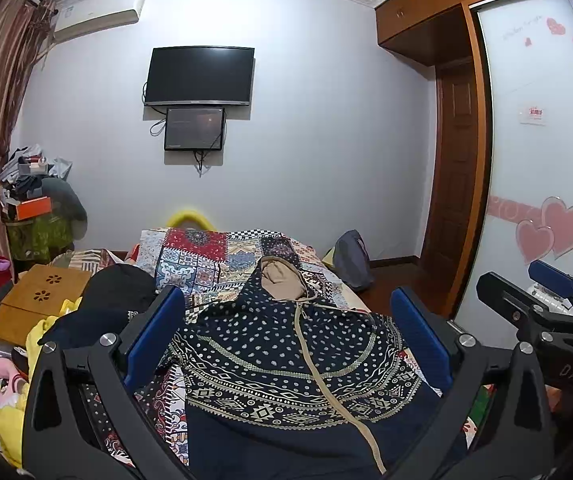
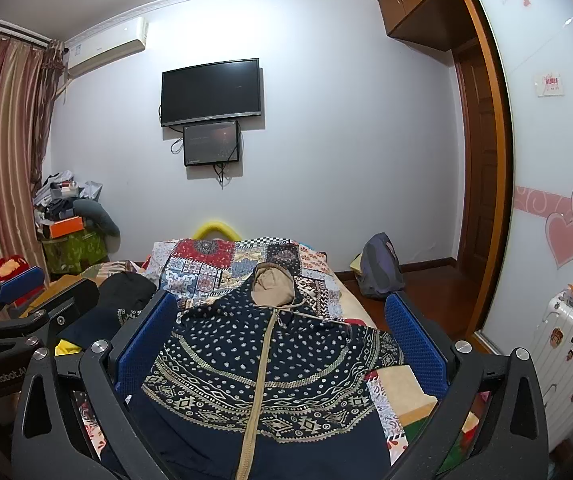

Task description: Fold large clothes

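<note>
A navy hooded jacket point(image 1: 286, 360) with a pale dot and diamond pattern, tan zip and tan hood lining lies flat on the bed, hood pointing to the far wall. It also shows in the right wrist view point(image 2: 270, 364). My left gripper point(image 1: 286, 336) is open and empty, held above the jacket's lower part. My right gripper point(image 2: 280, 340) is open and empty, also above the jacket. The right gripper shows at the right edge of the left wrist view point(image 1: 542, 300), and the left gripper at the left edge of the right wrist view point(image 2: 30, 296).
A patchwork quilt point(image 1: 206, 264) covers the bed. Dark clothes point(image 1: 114, 292) and yellow fabric point(image 1: 42, 332) are piled on the bed's left, by a wooden board point(image 1: 34, 300). A grey backpack point(image 2: 378, 272) sits on the floor at right. A white suitcase point(image 2: 566, 340) stands by the wardrobe door.
</note>
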The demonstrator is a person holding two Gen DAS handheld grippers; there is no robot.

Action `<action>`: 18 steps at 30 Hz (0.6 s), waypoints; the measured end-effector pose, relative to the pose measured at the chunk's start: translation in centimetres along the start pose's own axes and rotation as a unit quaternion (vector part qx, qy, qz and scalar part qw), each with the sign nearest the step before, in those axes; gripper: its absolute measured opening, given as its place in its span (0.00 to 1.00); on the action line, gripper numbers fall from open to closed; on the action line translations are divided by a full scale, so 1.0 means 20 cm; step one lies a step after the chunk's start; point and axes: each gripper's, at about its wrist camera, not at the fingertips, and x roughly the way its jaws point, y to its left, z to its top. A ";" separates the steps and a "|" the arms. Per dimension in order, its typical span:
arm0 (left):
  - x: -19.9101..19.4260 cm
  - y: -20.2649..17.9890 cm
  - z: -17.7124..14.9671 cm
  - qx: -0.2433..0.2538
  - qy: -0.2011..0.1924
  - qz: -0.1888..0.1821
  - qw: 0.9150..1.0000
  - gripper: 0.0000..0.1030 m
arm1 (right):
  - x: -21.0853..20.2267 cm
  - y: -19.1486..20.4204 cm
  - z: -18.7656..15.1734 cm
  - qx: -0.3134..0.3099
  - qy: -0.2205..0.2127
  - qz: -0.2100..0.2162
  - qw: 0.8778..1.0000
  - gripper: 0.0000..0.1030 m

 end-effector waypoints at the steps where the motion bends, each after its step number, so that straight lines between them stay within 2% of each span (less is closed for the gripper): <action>1: 0.00 0.00 0.00 0.001 0.000 0.000 1.000 1.00 | 0.00 0.00 0.00 0.001 0.001 0.000 1.000 1.00; 18: 0.00 -0.01 -0.02 0.005 -0.001 0.003 1.000 1.00 | 0.00 0.00 0.02 0.005 0.005 0.003 1.000 1.00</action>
